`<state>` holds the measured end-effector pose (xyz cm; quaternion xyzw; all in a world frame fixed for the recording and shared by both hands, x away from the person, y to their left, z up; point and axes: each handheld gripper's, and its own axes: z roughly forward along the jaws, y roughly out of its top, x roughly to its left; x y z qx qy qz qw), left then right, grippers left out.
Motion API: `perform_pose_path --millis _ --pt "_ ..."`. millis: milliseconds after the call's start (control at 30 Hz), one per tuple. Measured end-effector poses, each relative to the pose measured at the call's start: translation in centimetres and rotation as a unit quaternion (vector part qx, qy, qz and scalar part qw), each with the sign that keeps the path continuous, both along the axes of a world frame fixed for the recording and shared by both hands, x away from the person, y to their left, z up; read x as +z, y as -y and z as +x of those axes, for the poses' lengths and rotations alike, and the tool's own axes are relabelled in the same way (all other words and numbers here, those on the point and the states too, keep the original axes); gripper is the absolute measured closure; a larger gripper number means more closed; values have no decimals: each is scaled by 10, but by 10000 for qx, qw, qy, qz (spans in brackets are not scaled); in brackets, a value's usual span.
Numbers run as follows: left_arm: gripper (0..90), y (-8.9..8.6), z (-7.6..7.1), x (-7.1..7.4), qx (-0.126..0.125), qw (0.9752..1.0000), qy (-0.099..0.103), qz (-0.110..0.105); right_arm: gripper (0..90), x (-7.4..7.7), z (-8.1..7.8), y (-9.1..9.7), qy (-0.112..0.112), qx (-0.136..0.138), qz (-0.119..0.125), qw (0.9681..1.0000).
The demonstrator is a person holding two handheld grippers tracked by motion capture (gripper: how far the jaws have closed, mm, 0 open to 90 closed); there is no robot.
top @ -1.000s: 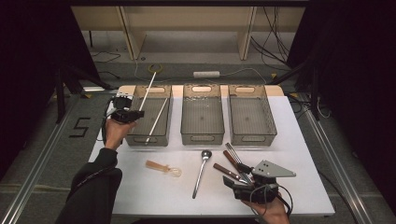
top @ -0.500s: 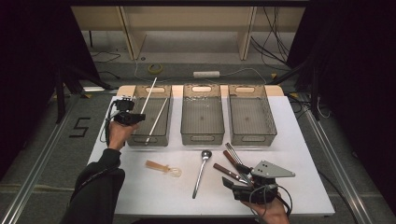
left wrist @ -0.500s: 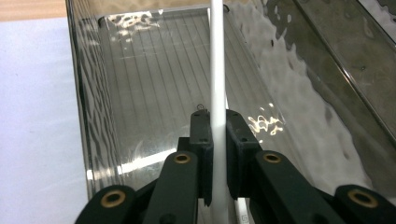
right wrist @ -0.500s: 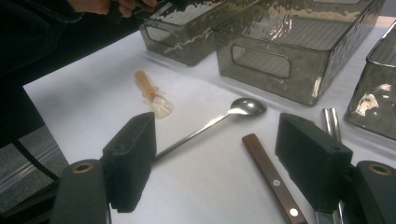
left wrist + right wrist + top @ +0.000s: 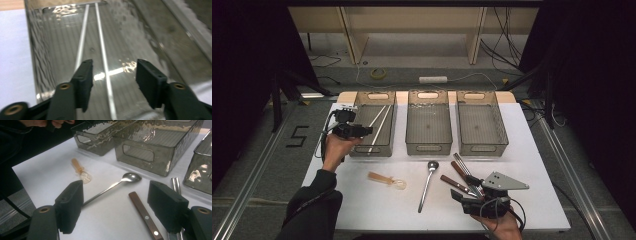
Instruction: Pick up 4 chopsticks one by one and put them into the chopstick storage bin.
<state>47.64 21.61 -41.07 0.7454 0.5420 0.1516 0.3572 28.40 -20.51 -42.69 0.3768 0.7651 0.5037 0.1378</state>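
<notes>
We had the left gripper [image 5: 364,131] jaws just opening, empty, over the chopsticks [image 5: 102,53] (long axis near-to-far) in the left bin [image 5: 388,146].

Glossy metal chopsticks [image 5: 103,57] in rippled smoky translucent plastic bin [image 5: 37,62]; polished metal spoon [image 5: 117,183], wood-handled knife [image 5: 143,213], matt white table [image 5: 112,220].

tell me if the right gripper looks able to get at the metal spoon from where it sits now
Probably yes. The right gripper rests open at the table's near edge, and the metal spoon lies flat on bare tabletop just beside it; its handle end runs toward the jaws with nothing across it.
</notes>
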Motion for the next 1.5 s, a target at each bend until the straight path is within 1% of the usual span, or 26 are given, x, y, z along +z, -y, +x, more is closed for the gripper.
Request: perform_pose_path --millis 33,67,100,133,167,233,267,300,367,433,467,500,533,667,733,800,833,933,1000,1100,1133,1167,1400,1500 --pt "422 0 0 0 0 10000 0 0 302 0 0 0 5 -11 -6 10000" --pt "413 1 -6 1 -77 10000 41 -30 301 0 0 0 10 -18 3 10000" --pt "399 2 -14 4 -196 9998 26 -40 302 0 0 0 16 -17 10 10000" --pt "375 2 -14 4 -196 9998 26 -40 302 0 0 0 16 -17 10 10000" --pt "375 4 -18 6 -266 9996 47 -29 302 1 0 0 29 -19 17 10000" --pt "360 6 -25 9 -409 9991 104 -60 302 2 -1 0 39 -21 10 10000" --pt "345 7 -28 12 -471 9988 129 -42 302 2 -1 -1 37 -17 20 10000" --pt "343 9 -32 16 -523 9984 200 -25 302 2 -1 -1 11 -12 34 10000" --pt "339 11 -34 17 -563 9981 228 -38 302 1 -1 -1 -30 -26 34 10000" --pt "335 14 -38 18 -703 9972 258 5 302 1 -2 -1 -18 -24 33 10000" --pt "328 17 -42 19 -866 9958 267 116 302 1 -2 -1 -12 -22 60 10000" --pt "324 17 -42 19 -866 9958 267 116 302 1 -2 0 -13 -24 47 10000" --pt "324 18 -44 20 -922 9952 268 162 302 1 -2 0 -13 -24 47 10000" --pt "309 23 -50 19 -1196 9920 243 322 302 1 -1 1 -24 -30 42 10000" --pt "305 25 -53 18 -1366 9894 197 452 302 1 -2 1 -28 -31 41 10000" --pt "299 28 -56 17 -1544 9860 136 609 301 1 -2 1 -30 -23 51 10000" --pt "297 29 -58 16 -1640 9840 125 691 302 1 -2 0 -34 -23 46 10000" --pt "293 33 -62 14 -1814 9799 65 826 302 1 -2 0 -36 -13 47 10000" --pt "291 34 -64 13 -1893 9779 32 883 302 1 -2 0 -37 -23 49 10000" --pt "286 36 -66 12 -1964 9760 0 945 302 1 -2 1 -29 -26 59 10000" --pt "283 37 -68 11 -2019 9744 -10 986 302 1 -1 1 -27 -26 48 10000" --pt "282 37 -68 11 -2019 9744 -10 986 302 1 -1 1 -27 -26 48 10000" --pt "279 42 -73 7 -2101 9720 -26 1052 301 2 0 4 -23 -107 25 9999" --pt "276 43 -77 6 -2118 9722 -26 1002 302 2 2 8 -51 -158 -8 9999"
